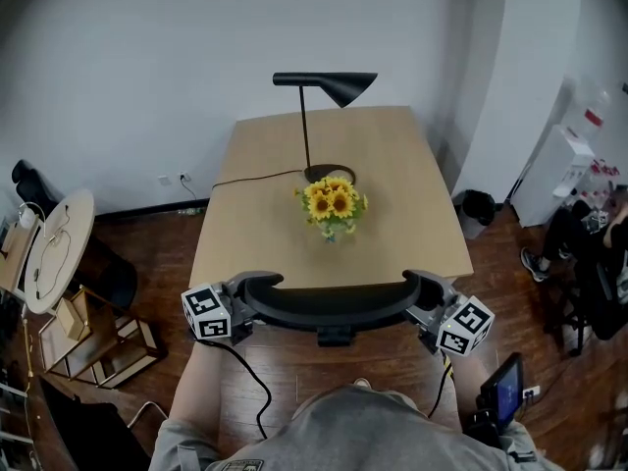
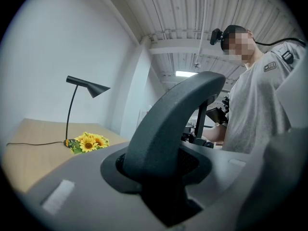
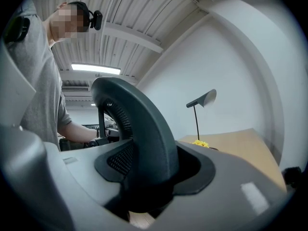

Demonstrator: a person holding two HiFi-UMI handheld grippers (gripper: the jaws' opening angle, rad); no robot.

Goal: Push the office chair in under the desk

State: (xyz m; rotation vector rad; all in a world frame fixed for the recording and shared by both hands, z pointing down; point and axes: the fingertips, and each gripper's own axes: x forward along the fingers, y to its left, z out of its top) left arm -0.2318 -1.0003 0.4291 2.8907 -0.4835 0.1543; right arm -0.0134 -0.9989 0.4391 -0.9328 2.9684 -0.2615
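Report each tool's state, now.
Left tool: closed on the left end of the chair backrest.
Right tool: closed on the right end of the same backrest.

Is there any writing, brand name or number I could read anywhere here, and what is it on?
No text can be read in any view.
Left cube, right cube: black-and-white square patterns only, no letters.
Red label by the right wall: too blurred.
Shirt patch: too small.

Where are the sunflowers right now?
In the head view the sunflowers sit in the middle of the desk, right by the lamp's base, beyond the chair back.
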